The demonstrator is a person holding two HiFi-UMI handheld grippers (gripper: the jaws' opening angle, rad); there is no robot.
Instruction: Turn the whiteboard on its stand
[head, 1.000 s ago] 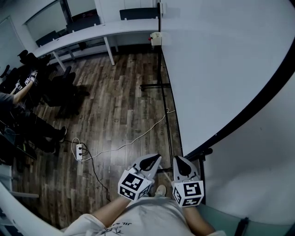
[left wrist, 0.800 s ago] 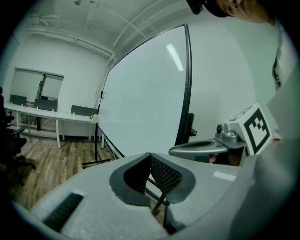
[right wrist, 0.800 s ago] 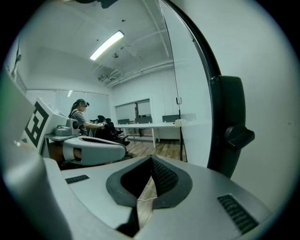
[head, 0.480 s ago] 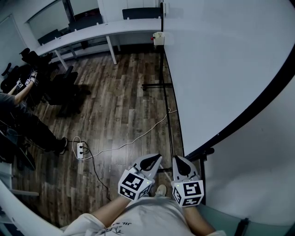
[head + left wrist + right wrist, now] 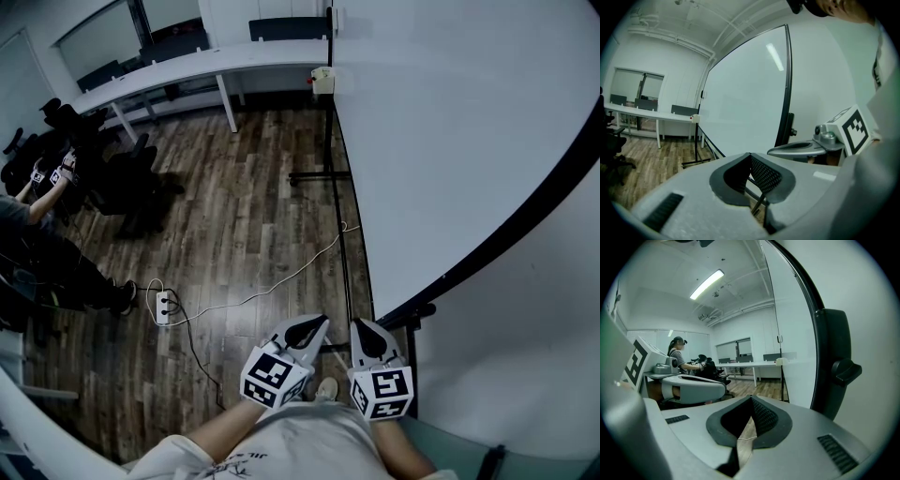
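Head view | my left hand-held gripper point(image 5: 317, 324) and right hand-held gripper point(image 5: 364, 329) closed, empty, unmoved | whiteboard point(image 5: 450, 141) untouched, turn not started

A dark wood-plank floor point(image 5: 244, 206) fills the middle of the head view. A long white desk point(image 5: 187, 75) runs along the upper left, with black office chairs point(image 5: 127, 178) clustered below it. A person point(image 5: 42, 248) sits at the left edge. A white power strip point(image 5: 163, 307) lies on the boards at lower left. A pale cable point(image 5: 281, 275) snakes from it toward centre right, and a dark cable point(image 5: 194, 352) trails downward. In the right gripper view, a ceiling light strip point(image 5: 708, 284) glows at upper left.
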